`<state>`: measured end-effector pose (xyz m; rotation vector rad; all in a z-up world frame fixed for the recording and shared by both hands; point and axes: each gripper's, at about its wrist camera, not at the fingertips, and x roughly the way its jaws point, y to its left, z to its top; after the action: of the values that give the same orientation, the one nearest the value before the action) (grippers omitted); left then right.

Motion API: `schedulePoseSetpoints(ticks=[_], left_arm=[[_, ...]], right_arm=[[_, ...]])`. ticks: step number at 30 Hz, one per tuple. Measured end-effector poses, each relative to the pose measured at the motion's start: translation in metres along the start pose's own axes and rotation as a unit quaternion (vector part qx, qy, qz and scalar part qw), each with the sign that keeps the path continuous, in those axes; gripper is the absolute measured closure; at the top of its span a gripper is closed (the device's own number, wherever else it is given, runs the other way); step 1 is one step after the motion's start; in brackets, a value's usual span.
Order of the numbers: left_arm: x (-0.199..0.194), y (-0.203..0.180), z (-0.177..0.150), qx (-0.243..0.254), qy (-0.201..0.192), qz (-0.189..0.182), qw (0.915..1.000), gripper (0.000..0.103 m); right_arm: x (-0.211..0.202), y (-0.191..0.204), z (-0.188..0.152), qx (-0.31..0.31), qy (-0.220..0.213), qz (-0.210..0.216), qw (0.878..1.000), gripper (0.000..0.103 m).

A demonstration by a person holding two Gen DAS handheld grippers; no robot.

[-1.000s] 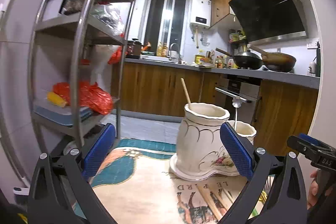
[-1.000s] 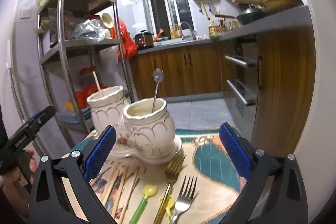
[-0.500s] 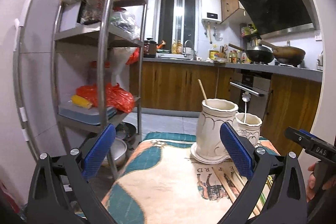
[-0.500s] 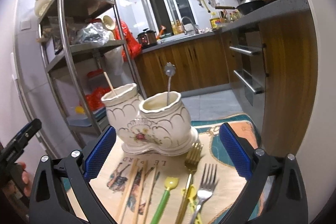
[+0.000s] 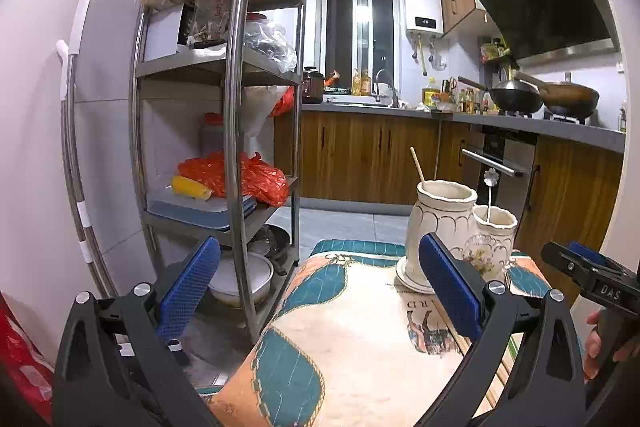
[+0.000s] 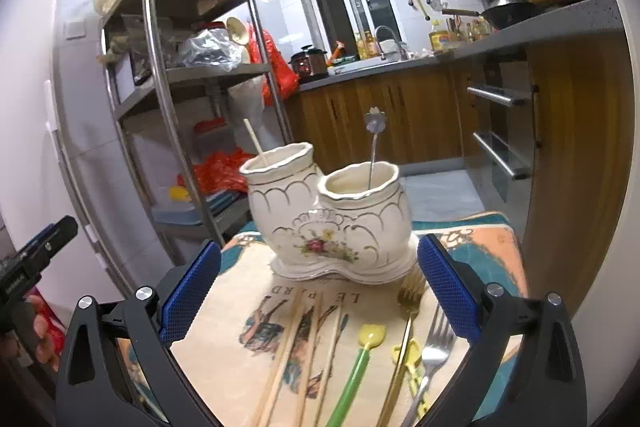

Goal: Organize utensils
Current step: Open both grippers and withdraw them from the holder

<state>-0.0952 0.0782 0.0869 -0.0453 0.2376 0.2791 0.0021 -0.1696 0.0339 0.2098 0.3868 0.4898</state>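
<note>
A white ceramic double utensil holder (image 6: 332,219) stands on a patterned cloth (image 6: 360,307); it also shows in the left wrist view (image 5: 452,223). One chopstick (image 6: 254,141) stands in its taller pot and a flower-topped spoon (image 6: 375,143) in the lower one. In front of it lie several chopsticks (image 6: 308,347), a green spoon with a yellow tip (image 6: 360,363), a gold fork (image 6: 404,331) and a silver fork (image 6: 434,343). My right gripper (image 6: 318,291) is open and empty above these. My left gripper (image 5: 318,283) is open and empty, left of the holder.
A metal shelf rack (image 5: 236,131) with bags and bowls stands to the left of the table. Wooden cabinets and an oven (image 5: 496,167) run along the back and right. The table's left edge (image 5: 272,327) drops to the floor.
Both grippers have drawn back and up from the holder, which looks smaller in the left view. More of the utensils on the cloth shows in the right view. Both stay open.
</note>
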Motion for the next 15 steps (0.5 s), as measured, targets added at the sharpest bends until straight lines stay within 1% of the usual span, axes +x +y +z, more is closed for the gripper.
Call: schedulePoseSetpoints(ticks=[4,9,11,15], left_arm=[[-0.017,-0.001,0.003,0.01,-0.008,0.01,0.9999,0.005],[-0.034,-0.003,0.005,0.014,-0.011,0.016,0.9997,0.005],[-0.039,-0.002,0.006,0.008,-0.009,0.015,0.9998,0.005],[-0.042,0.001,0.006,-0.012,-0.014,-0.004,0.9998,0.005]], right_arm=[[-0.005,0.012,0.0,-0.009,-0.003,0.014,1.0,0.005],[-0.015,0.024,-0.001,-0.035,-0.012,0.007,0.999,0.005],[-0.019,0.026,0.0,-0.039,-0.009,0.0,0.999,0.005],[-0.042,0.025,0.0,-0.05,-0.026,-0.032,0.998,0.005]])
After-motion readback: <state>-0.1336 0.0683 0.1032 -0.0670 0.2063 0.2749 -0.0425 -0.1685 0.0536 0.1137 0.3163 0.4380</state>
